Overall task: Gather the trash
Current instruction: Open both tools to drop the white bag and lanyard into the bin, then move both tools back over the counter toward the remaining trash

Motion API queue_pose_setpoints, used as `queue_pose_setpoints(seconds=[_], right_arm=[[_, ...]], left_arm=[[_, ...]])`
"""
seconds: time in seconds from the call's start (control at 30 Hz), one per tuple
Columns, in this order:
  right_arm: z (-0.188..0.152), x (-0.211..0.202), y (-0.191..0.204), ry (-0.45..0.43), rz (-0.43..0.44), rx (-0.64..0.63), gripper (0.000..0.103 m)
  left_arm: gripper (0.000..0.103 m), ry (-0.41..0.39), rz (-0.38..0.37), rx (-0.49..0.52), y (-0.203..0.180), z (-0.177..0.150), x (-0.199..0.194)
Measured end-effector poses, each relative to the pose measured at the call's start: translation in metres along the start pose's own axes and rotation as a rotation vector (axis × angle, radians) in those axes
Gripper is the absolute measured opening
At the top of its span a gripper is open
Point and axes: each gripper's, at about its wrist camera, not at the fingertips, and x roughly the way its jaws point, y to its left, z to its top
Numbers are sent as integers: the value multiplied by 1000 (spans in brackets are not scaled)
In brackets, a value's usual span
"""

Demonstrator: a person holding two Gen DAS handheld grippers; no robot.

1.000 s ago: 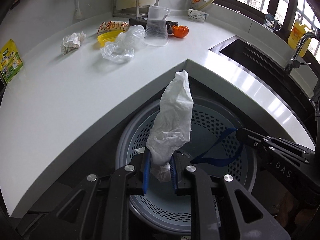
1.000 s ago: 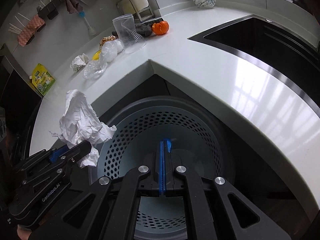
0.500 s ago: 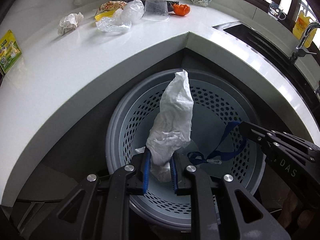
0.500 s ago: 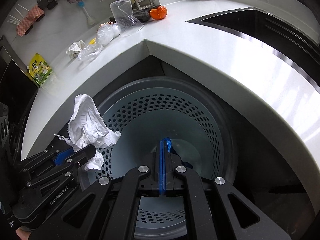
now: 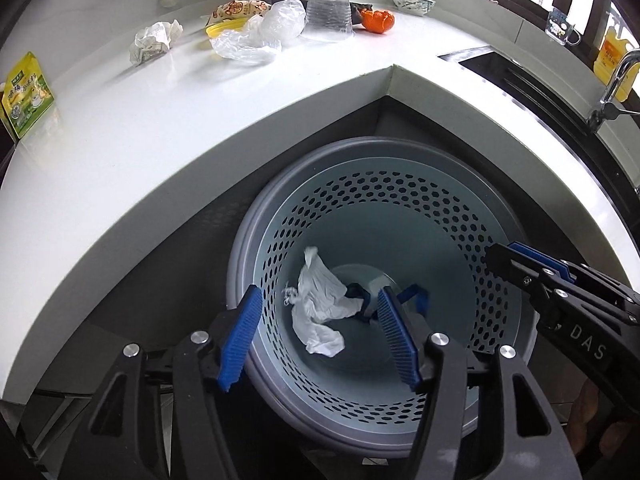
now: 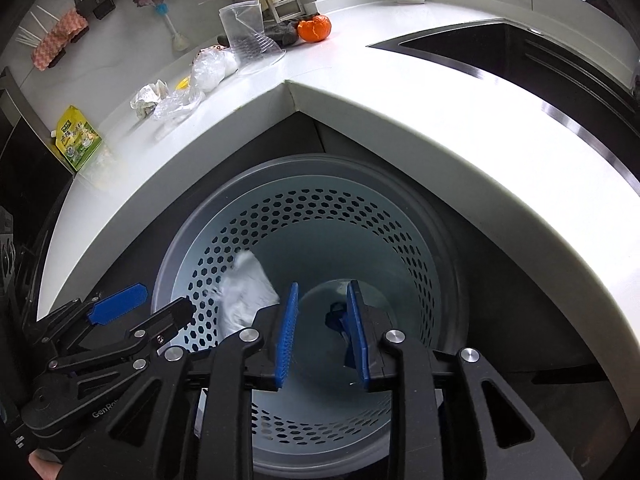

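i have both sets of fingers spread apart and holding nothing, hovering over the mouth of the bin (image 5: 472, 216). the left gripper (image 5: 320, 336) is open wide, the right gripper (image 6: 322, 334) open a little narrower. a white crumpled paper (image 5: 320, 312) lies loose down inside the bin, straight ahead of and below my left fingers, beside a blue strap (image 5: 416, 294) at the bottom; neither pair touches them.

what the next move turns on, as i judge it, is the trash that remains up on the table (image 5: 120, 140). it all lies away from the bin, forward and to the left of both grippers: a crumpled wrapper (image 5: 154, 38), then a clear plastic bag (image 5: 260, 36) just beside it to the right, with a snack packet (image 5: 240, 10) and a yellow lid (image 5: 222, 29) behind. the wrapper is well apart from my fingers, across the table's inner corner. my left gripper sits on that side, so i reckon it is the nearer one. the bag stretches roughly left to right.
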Motion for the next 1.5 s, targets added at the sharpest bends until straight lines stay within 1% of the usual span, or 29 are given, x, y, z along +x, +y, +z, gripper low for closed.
queue_pose_setpoints(seconds=[0.77, 1.0, 1.07, 1.13, 1.4, 1.5], right_arm=[[-2, -1, -5, -3, -6, 17, 24], [2, -1, -3, -4, 2, 16, 24], [6, -4, -1, -17, 14, 3, 28], [9, -8, 1, -35, 18, -10, 34], [35, -17, 10, -90, 28, -44, 34], [52, -19, 11, -111, 26, -51, 36]], left_arm=[[60, 4, 9, -18, 5, -1, 4], [62, -3, 12, -25, 11, 1, 1], [64, -9, 16, -27, 13, 4, -2], [66, -19, 18, -34, 16, 7, -5], [68, -78, 37, -71, 34, 30, -25], [72, -117, 47, -83, 43, 46, -33]])
